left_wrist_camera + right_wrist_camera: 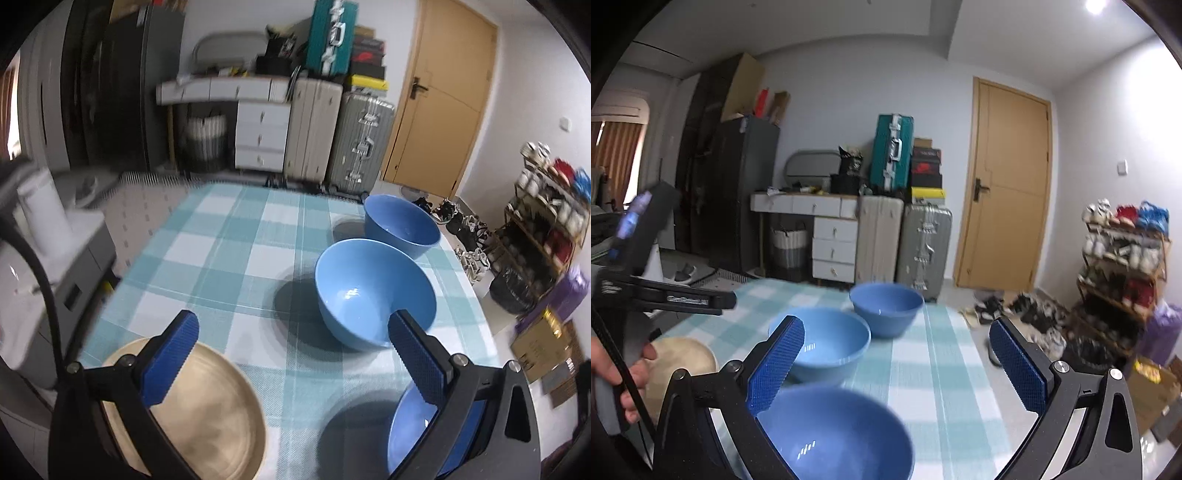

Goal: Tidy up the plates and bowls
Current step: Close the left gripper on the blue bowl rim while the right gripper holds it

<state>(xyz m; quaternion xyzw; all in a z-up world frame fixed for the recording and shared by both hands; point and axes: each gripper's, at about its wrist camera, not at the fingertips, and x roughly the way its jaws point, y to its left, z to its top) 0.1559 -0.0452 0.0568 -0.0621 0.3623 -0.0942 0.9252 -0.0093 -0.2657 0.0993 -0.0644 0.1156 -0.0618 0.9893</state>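
Plainly, three blue bowls stand in a row on the table [229, 236], which is covered by a teal-and-white checked cloth, and a beige plate [207, 410] lies at the near left corner of the cloth. From the left wrist view, the left gripper [291, 354] hangs above the table with its jaws spread wide and nothing between the blue pads; one finger crosses over the plate's rim, the other stands in front of the middle bowl [373, 291] and above the near bowl [413, 435]. The far bowl [402, 225] sits just behind the middle one, close to the table's far right edge. From the right wrist view, the right gripper [897, 365] also has its jaws spread fully, with empty air between the pads, and the near bowl lies below them, apart from the pads, while the middle and far bowls stand farther along the cloth. At the left edge of that view a hand [624, 369] grips the handle of the left gripper, above the plate. All three bowls stand upright and look empty, each separate from the others.
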